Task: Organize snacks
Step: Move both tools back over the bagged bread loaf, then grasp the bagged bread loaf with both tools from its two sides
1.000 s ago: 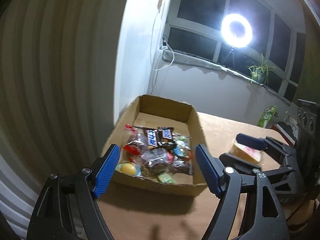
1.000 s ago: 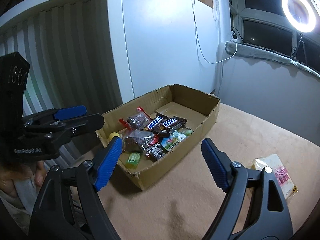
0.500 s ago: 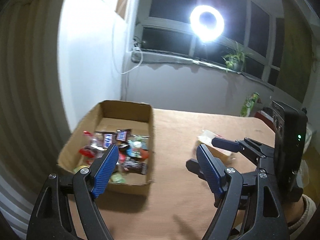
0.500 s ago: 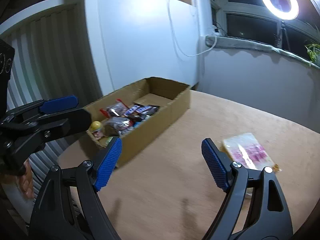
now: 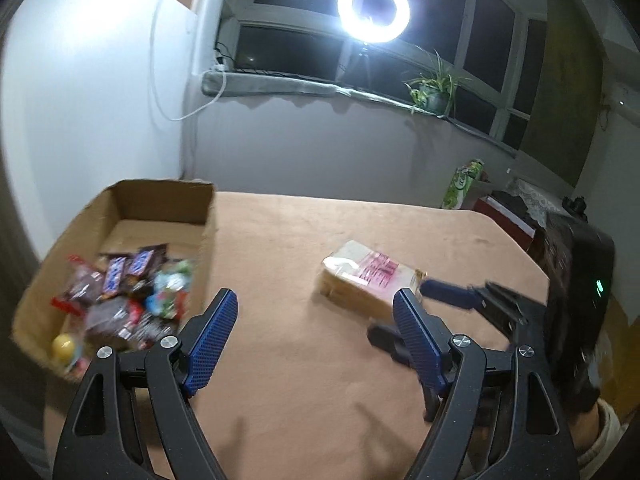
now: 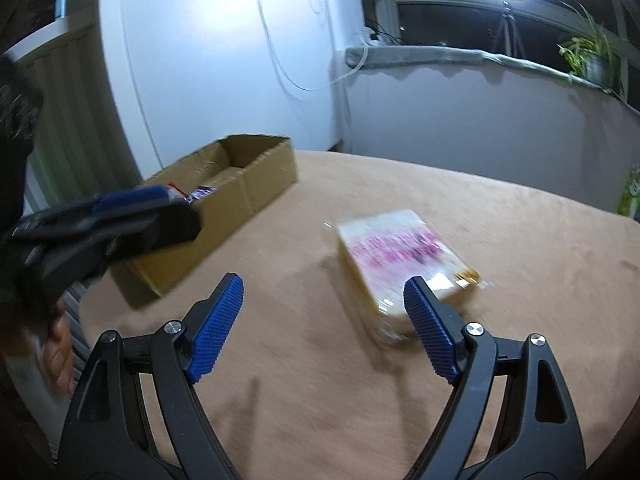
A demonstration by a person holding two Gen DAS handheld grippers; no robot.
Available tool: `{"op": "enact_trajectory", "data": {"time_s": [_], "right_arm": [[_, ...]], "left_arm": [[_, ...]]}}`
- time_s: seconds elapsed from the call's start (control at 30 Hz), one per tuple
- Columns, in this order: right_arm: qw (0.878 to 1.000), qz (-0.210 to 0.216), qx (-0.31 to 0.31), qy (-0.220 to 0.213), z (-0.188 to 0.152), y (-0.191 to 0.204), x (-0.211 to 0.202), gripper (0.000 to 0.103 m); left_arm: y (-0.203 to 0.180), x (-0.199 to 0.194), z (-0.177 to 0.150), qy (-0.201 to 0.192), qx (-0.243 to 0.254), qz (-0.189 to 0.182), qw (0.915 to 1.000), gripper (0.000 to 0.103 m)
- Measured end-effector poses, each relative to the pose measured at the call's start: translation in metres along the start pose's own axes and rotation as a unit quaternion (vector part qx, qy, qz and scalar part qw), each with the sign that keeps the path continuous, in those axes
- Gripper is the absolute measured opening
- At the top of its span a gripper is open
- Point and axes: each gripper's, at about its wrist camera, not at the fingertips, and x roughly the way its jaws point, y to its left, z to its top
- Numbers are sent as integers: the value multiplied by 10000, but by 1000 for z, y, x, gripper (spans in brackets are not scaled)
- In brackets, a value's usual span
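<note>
Clear-wrapped bread pack [image 6: 404,264] lies ahead-right of the empty, wide-open right gripper [image 6: 324,330], nearer than the equally open left gripper [image 5: 314,340].

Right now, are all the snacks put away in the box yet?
Almost. The cardboard box already holds a pile of wrapped candy bars at its near end. One pink-printed packet lies out on the table. The left gripper and right gripper are both open and empty, so nothing is in hand. That packet is what's left to put away.
</note>
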Motion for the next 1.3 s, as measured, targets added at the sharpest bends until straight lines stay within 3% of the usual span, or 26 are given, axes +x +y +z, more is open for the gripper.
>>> {"op": "enact_trajectory", "data": {"time_s": [0.37, 0.8, 1.0, 1.07, 1.3], "right_arm": [[9982, -220, 435, 337, -25, -49, 1, 85], [9955, -6, 583, 752, -22, -60, 30, 85], [9952, 87, 571, 792, -21, -58, 35, 56], [9953, 83, 571, 779, -22, -58, 35, 54], [9959, 107, 556, 706, -24, -56, 32, 46]], "left_arm": [[-8, 89, 18, 735, 1, -218, 9971, 80], [-14, 138, 26, 1183, 118, -425, 9920, 80], [-13, 146, 23, 1283, 18, -688, 9894, 77], [-12, 144, 21, 1285, -66, -927, 9873, 66], [-8, 133, 17, 1218, -154, -999, 9874, 64]]}}
